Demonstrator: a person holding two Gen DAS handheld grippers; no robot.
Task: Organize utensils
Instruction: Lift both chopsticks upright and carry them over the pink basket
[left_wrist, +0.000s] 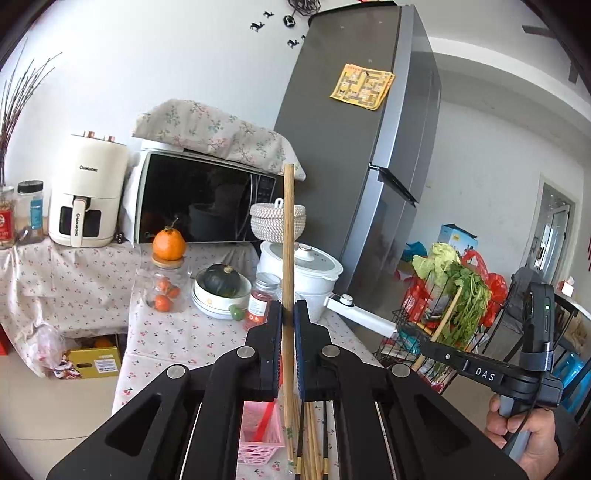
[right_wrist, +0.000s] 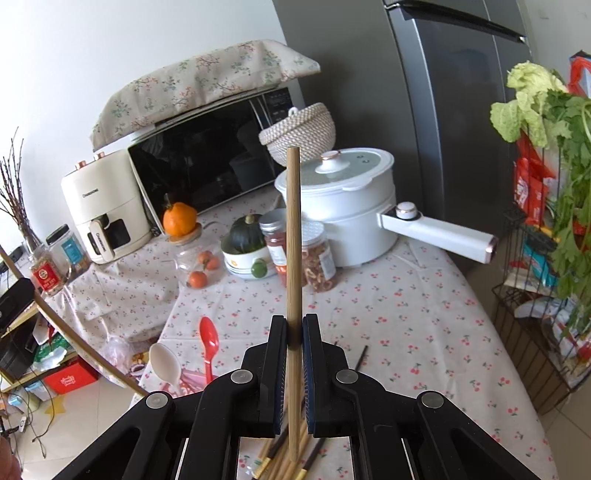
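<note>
- Since each gripper, left gripper (left_wrist: 289, 310) and right gripper (right_wrist: 294, 325), has its jaws clamped on one upright chopstick (left_wrist: 288, 236), lower yours straight.
- Aim for the pink basket (left_wrist: 258, 439) below, beside loose chopsticks (right_wrist: 280, 461) on the table (right_wrist: 406, 314).

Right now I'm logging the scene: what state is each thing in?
Left gripper: shut on a chopstick, upright.
Right gripper: shut on another chopstick, upright.
White pot: lid on.
Glass jar: lidded, orange on top.
Microwave: door closed.
Red spoon: lying on tablecloth.
</note>
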